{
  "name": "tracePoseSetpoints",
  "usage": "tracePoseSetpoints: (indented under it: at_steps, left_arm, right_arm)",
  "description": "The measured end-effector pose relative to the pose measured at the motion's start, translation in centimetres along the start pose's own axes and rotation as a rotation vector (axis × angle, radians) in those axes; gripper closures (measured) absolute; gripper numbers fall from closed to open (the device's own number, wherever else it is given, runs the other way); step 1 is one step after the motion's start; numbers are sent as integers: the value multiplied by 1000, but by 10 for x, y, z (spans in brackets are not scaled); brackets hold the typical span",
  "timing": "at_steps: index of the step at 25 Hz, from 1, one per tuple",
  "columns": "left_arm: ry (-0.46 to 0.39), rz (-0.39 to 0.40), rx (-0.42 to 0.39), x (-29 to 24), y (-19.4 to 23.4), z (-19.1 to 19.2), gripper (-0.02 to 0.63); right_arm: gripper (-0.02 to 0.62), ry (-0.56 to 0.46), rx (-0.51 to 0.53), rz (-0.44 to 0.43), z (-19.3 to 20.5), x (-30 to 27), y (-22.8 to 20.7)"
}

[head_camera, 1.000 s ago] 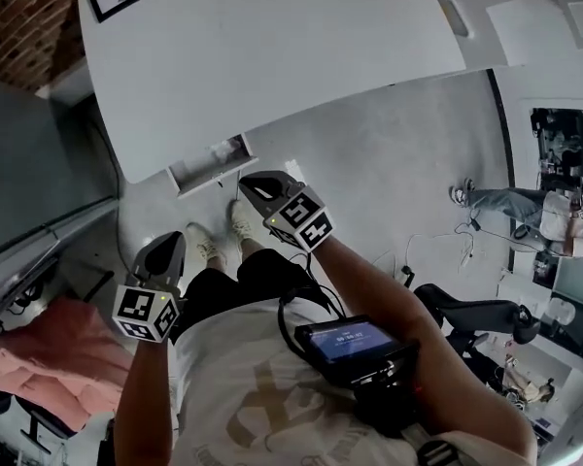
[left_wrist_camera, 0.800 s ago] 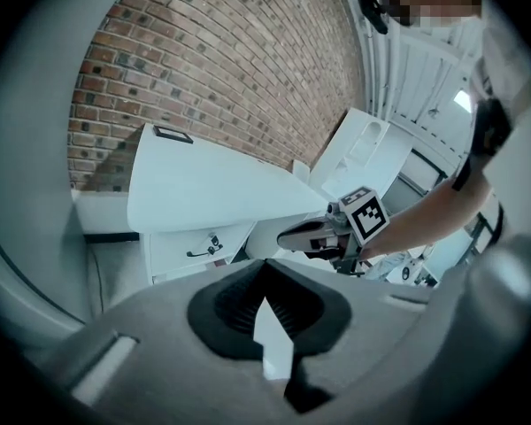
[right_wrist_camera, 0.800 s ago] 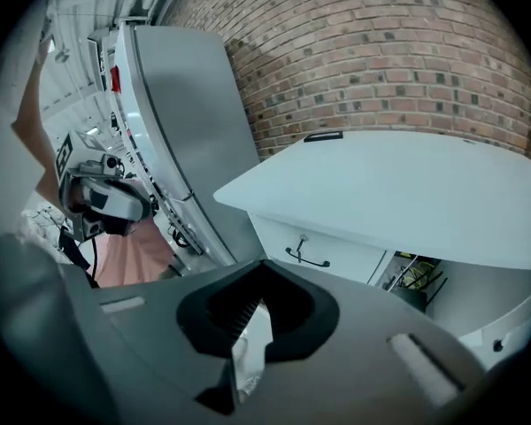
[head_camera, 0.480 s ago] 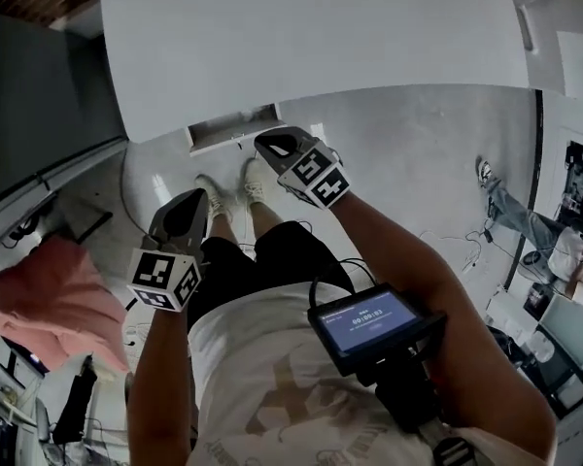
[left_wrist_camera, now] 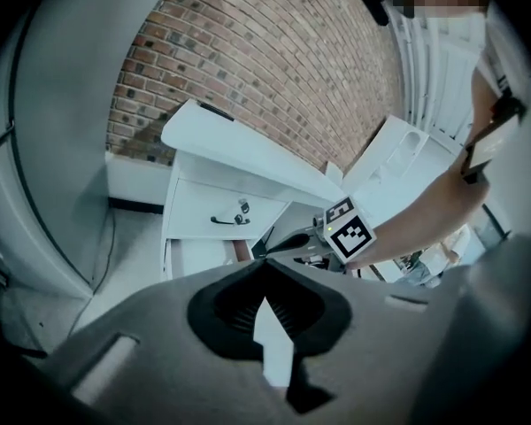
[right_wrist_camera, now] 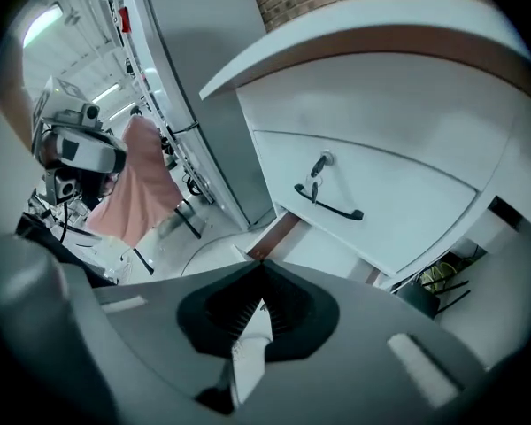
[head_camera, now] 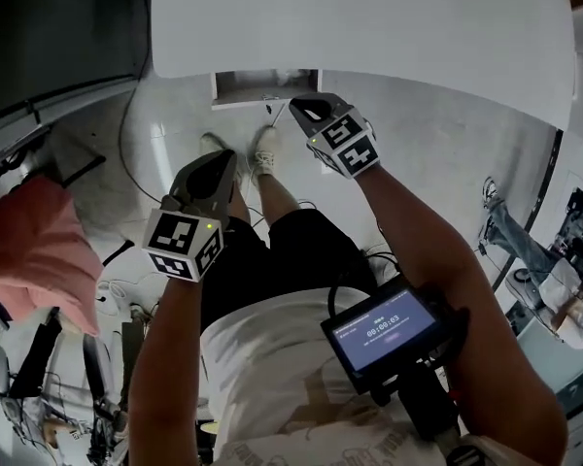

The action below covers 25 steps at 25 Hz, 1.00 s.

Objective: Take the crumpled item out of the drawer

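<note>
White desk (head_camera: 369,27) w/ open drawer (head_camera: 264,86); brick wall (left_wrist_camera: 274,60) behind; grey floor (head_camera: 437,153).

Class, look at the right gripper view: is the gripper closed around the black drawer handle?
No: the right gripper is shut with nothing between its jaws, and the black handle sits on the drawer front ahead of it, untouched.

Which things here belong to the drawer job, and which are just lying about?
Job: open drawer, left claw, right claw (both shut, empty); crumpled item not visible.
Lying about: pink cloth, closed drawer with black handle, chest-mounted screen.
</note>
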<state>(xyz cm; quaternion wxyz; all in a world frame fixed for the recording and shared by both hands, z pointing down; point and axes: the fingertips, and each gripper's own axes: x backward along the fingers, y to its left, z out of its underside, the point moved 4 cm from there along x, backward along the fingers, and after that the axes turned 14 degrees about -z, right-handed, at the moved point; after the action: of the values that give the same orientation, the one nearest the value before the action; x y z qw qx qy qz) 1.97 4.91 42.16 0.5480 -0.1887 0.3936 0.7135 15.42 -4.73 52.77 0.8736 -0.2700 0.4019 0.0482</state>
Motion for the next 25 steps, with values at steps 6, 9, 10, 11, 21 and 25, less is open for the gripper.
tracePoseSetpoints:
  at_steps: [6, 9, 10, 11, 21, 25]
  left_arm:
    - [0, -4, 73, -15, 2, 35, 604]
    - [11, 25, 76, -23, 2, 49, 604]
    - [5, 22, 85, -24, 2, 52, 604]
    - [-4, 13, 99, -27, 2, 55, 604]
    - [-63, -47, 207, -51, 16, 90, 604]
    - [-86, -77, 243, -66, 19, 95, 604]
  right_arm:
    - [588, 75, 40, 7, 16, -30, -14]
    - [588, 74, 24, 30, 20, -38, -19]
    - [588, 74, 23, 27, 20, -42, -21]
    - [588, 78, 25, 22, 21, -46, -23]
    - [588, 272, 85, 71, 41, -95, -57]
    - [588, 337, 130, 98, 48, -110, -85]
